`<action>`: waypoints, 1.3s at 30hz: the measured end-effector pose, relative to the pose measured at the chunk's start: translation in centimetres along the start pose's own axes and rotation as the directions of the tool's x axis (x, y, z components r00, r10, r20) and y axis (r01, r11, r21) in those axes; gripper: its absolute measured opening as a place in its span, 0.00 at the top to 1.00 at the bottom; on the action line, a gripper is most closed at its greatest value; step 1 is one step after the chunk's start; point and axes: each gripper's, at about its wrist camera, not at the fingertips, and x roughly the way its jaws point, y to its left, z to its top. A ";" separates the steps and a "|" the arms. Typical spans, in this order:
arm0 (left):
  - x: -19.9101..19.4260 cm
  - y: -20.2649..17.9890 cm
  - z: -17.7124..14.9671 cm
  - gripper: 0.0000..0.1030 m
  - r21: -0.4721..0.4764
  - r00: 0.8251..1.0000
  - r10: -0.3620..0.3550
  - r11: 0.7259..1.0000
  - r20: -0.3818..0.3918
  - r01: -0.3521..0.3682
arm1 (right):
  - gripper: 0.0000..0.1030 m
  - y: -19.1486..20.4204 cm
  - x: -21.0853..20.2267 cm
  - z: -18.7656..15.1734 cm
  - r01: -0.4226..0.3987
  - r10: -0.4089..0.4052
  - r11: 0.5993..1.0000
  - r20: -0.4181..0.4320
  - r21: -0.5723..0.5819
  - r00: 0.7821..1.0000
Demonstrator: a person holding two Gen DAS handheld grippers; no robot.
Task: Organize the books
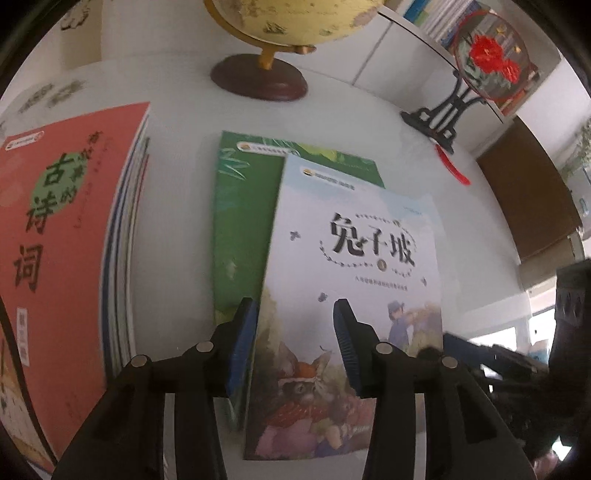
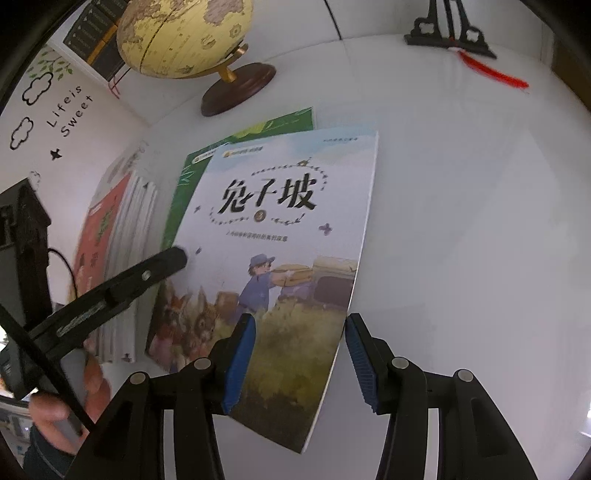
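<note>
A light-blue picture book point(image 1: 351, 240) point(image 2: 277, 221) with a rabbit scene on its cover lies askew on a green book point(image 1: 240, 221) point(image 2: 291, 122) on the white table point(image 2: 461, 221). My left gripper point(image 1: 293, 310) is open and straddles the blue book's left edge, its left pad over the green cover. In the right wrist view, one of its fingers point(image 2: 162, 266) reaches in from the left. My right gripper point(image 2: 300, 321) is open too. The blue book's lower right edge runs between its pads, which do not press on it.
A pile of several books topped by a red cover point(image 1: 62, 240) point(image 2: 99, 236) sits at the left by the wall. Behind the books stand a globe point(image 1: 258, 74) point(image 2: 184, 37) and a black stand point(image 1: 432, 122) point(image 2: 448, 33) with a red tassel point(image 2: 491, 74). A hand point(image 2: 55, 406) shows at lower left.
</note>
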 end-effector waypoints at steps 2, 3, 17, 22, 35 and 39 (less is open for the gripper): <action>-0.3 0.0 -0.6 0.61 -0.009 1.000 -0.009 1.000 -0.012 0.009 | 0.52 -0.2 -0.1 0.1 0.012 -0.012 1.000 0.005 -0.007 1.000; -0.6 0.2 -1.0 0.61 -0.016 1.000 0.011 1.000 -0.006 -0.011 | 0.52 -0.4 -0.2 0.0 0.014 -0.014 1.000 0.006 -0.008 1.000; -2.6 -0.5 -3.9 0.60 -0.034 0.995 -0.098 0.995 0.009 0.098 | 0.46 -0.4 -0.3 -0.2 0.063 -0.062 0.998 0.018 -0.024 0.998; -3.9 1.9 -3.8 0.60 -0.204 0.939 -0.333 0.917 0.086 0.343 | 0.46 -1.8 -0.5 0.2 0.029 -0.029 1.000 0.024 0.010 0.999; -4.2 1.0 -4.2 0.61 -0.231 0.915 -0.392 0.885 0.098 0.404 | 0.46 -2.5 -0.8 0.0 0.005 -0.006 0.999 0.034 0.036 0.999; -1.5 -0.7 -4.3 0.74 -0.186 0.950 -0.311 0.933 0.008 0.307 | 0.46 -2.0 -0.5 0.0 -0.037 0.037 0.999 0.013 0.029 0.999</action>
